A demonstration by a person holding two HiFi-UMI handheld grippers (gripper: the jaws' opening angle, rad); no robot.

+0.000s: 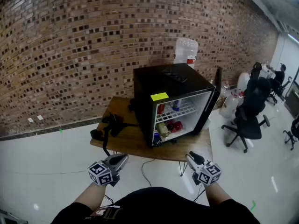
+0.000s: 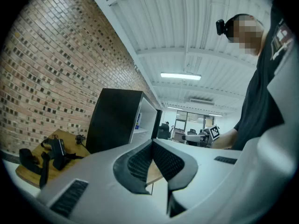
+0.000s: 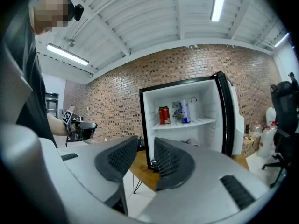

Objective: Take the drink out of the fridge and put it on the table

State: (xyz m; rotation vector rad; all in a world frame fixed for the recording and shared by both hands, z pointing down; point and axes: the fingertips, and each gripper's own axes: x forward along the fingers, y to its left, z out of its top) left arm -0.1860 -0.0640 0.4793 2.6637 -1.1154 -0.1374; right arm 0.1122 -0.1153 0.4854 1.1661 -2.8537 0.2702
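Note:
A black mini fridge stands on a wooden table with its door swung open to the right. On its upper shelf are a red can and a blue-and-white can; the right gripper view shows the red can and the blue-and-white can too. More drinks lie on the lower shelf. My left gripper hangs short of the table, shut and empty, pads meeting. My right gripper is also short of the table, open, nothing between its fingers.
Black straps and gear lie on the table's left part. A remote rests on the fridge top. A water bottle stands behind the fridge. An office chair is at the right, and a brick wall lies behind.

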